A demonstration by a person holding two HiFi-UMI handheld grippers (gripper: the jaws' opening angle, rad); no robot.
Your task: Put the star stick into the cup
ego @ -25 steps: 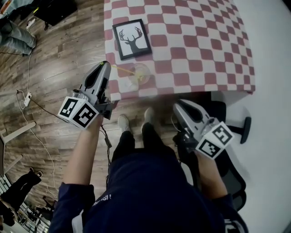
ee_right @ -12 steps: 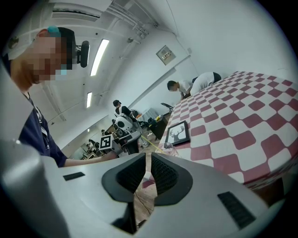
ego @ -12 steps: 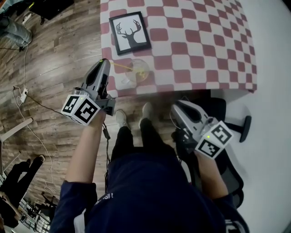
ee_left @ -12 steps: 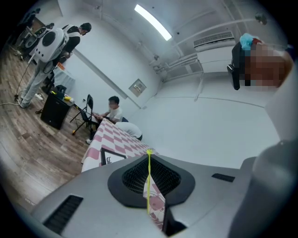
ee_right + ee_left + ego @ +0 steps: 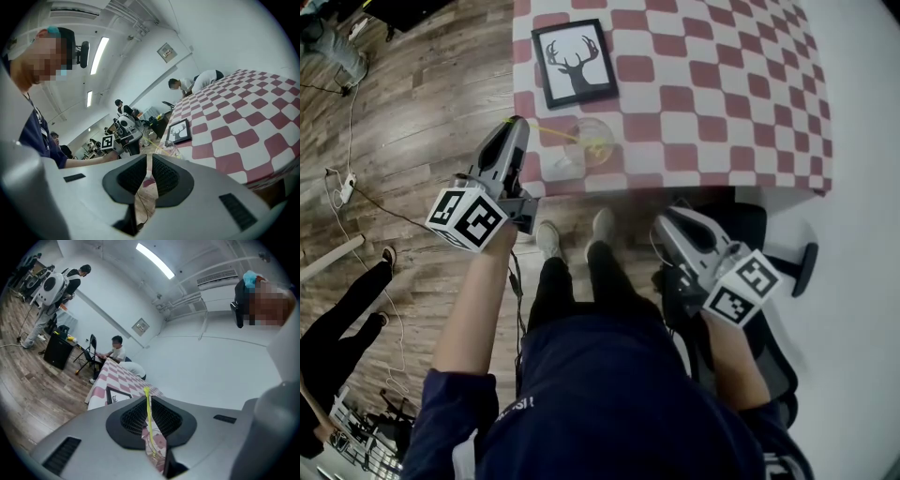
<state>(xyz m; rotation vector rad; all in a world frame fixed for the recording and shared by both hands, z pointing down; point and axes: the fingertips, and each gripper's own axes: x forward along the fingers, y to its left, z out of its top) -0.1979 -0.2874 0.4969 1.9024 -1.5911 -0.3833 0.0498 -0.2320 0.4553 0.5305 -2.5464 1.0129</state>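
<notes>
A thin yellow star stick (image 5: 555,133) slants from my left gripper (image 5: 517,122) down into a clear cup (image 5: 589,142) near the front left corner of the checked table (image 5: 722,94). The stick's far end lies inside the cup. In the left gripper view the stick (image 5: 148,413) runs along the narrow gap of my left gripper (image 5: 149,401), whose jaws are opening slightly while the pads still touch it. My right gripper (image 5: 667,217) hangs below the table's front edge. In its own view, my right gripper (image 5: 149,168) is shut and empty.
A framed deer picture (image 5: 574,58) lies behind the cup. A black chair (image 5: 773,239) stands under the table at the right. Cables and a power strip (image 5: 342,187) lie on the wooden floor at the left, where a person's legs (image 5: 347,300) stand.
My left gripper has stayed at the table's left edge with the stick in the cup. The person at the lower left has stepped further into view. My right gripper has not moved.
</notes>
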